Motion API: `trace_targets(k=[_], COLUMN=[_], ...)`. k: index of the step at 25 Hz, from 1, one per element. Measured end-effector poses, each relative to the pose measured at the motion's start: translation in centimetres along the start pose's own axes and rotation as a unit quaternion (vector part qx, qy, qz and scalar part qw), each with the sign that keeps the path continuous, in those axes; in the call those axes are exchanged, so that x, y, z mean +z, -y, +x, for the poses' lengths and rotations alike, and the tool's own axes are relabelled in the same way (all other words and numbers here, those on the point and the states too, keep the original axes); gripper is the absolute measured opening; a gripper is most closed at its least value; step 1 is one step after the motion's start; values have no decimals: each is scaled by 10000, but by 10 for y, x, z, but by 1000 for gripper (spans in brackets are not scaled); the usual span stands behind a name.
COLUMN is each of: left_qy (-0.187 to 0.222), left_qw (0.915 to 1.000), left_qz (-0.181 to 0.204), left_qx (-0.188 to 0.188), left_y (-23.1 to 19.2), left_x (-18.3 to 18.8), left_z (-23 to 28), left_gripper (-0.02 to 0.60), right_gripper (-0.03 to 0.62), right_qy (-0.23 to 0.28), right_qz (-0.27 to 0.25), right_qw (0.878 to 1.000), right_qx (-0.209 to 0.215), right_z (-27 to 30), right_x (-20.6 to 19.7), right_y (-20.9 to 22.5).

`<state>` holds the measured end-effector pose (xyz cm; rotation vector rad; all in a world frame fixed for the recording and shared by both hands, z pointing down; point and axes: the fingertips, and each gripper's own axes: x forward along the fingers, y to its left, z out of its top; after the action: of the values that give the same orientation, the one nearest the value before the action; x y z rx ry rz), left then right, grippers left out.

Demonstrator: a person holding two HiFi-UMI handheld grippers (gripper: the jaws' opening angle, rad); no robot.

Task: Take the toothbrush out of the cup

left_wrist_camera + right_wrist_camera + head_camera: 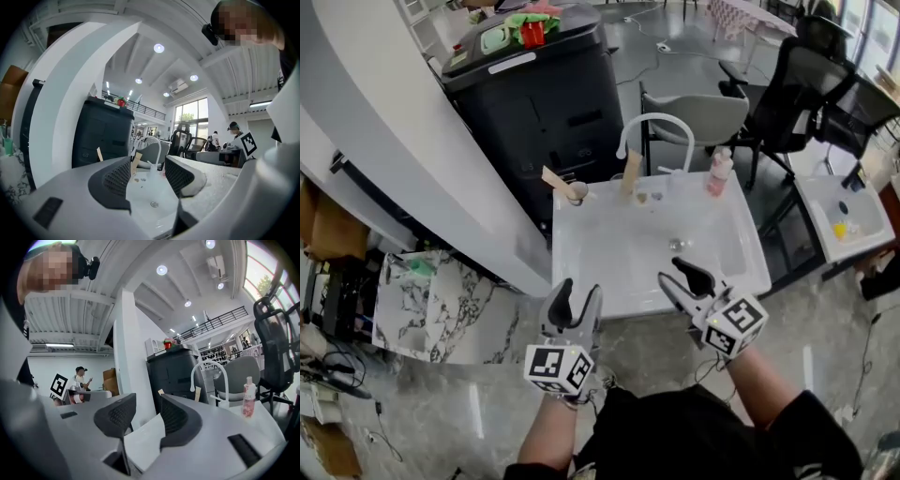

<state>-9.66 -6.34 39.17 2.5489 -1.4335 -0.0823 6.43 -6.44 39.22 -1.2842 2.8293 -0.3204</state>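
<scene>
A tan-handled toothbrush (pixel 557 182) leans out of a small cup (pixel 577 193) on the back left rim of the white sink (pixel 581 272). Both grippers hover at the sink's near edge, well short of the cup. My left gripper (pixel 580 292) is open and empty. In the left gripper view it (pixel 147 174) frames the basin, with the toothbrush (pixel 99 153) far off to the left of its jaws. My right gripper (pixel 671 275) is also open with nothing between its jaws. In the right gripper view (pixel 143 420) the toothbrush (pixel 161 392) shows small beyond them.
A white curved faucet (pixel 654 124) rises at the sink's back, with a tan upright block (pixel 630 172) and a pink bottle (pixel 719 172) beside it. A black cabinet (pixel 534 94) and a grey chair (pixel 698 112) stand behind. A white curved wall (pixel 384 141) runs along the left.
</scene>
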Motion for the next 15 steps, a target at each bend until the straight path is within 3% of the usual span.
trace_targets(k=[9,15], left_qy=[-39,-146], left_qw=[9987,9963], left_qz=[-123,-104], left_qx=[-486,-837], left_y=[-94,-131], left_x=[16,18], left_z=[1,8], left_gripper=[213,213], right_gripper=[169,170], right_qy=[-52,-20], right_qz=[-146,-105], right_qw=[9989,9972], right_qx=[-441,-746], right_z=[87,124], right_x=[3,-3], right_y=[-41,-52])
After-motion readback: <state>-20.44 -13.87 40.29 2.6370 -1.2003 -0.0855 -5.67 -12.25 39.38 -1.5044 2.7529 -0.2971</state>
